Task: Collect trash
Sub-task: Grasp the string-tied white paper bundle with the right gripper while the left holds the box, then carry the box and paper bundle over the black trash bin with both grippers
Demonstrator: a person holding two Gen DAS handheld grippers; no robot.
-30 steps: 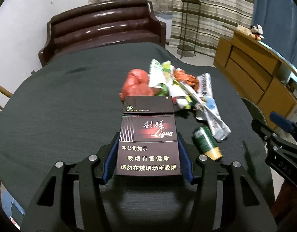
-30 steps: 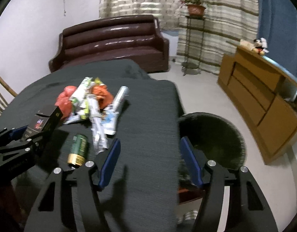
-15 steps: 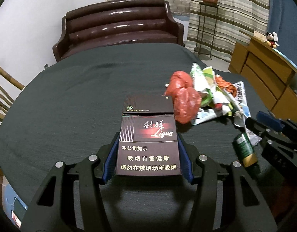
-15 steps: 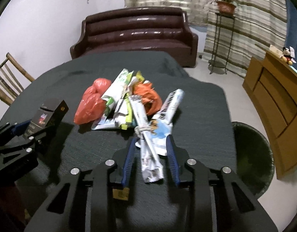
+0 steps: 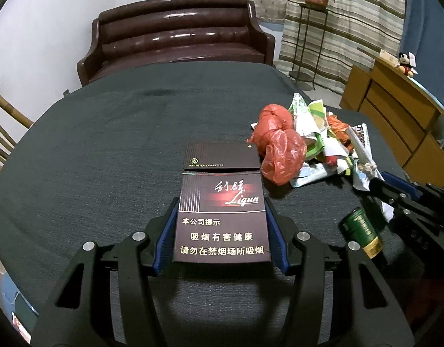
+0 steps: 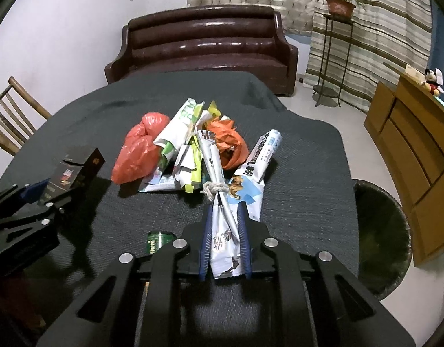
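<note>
My left gripper point(image 5: 222, 206) is shut on a dark red cigarette pack point(image 5: 222, 225), its lid flipped open, held just above the dark tablecloth point(image 5: 106, 144). The right wrist view shows the same pack point(image 6: 77, 167) at the left. My right gripper point(image 6: 225, 211) is shut on the near end of a long white wrapper point(image 6: 222, 240) tied with a knot, at the front of a trash pile. The pile holds a red plastic bag point(image 6: 138, 150), an orange bag point(image 6: 227, 141) and several printed wrappers. A green can point(image 5: 361, 234) lies on its side left of the right gripper.
A dark round bin point(image 6: 381, 237) stands on the floor to the right of the table. A wooden cabinet point(image 6: 410, 144) is beyond it. A brown sofa point(image 5: 178, 37) stands behind the table, and a wooden chair point(image 6: 10, 115) at its left edge.
My right gripper swung left from the bin side to the pile and shut on the knotted white wrapper. My left gripper drifted left with the pack still held.
</note>
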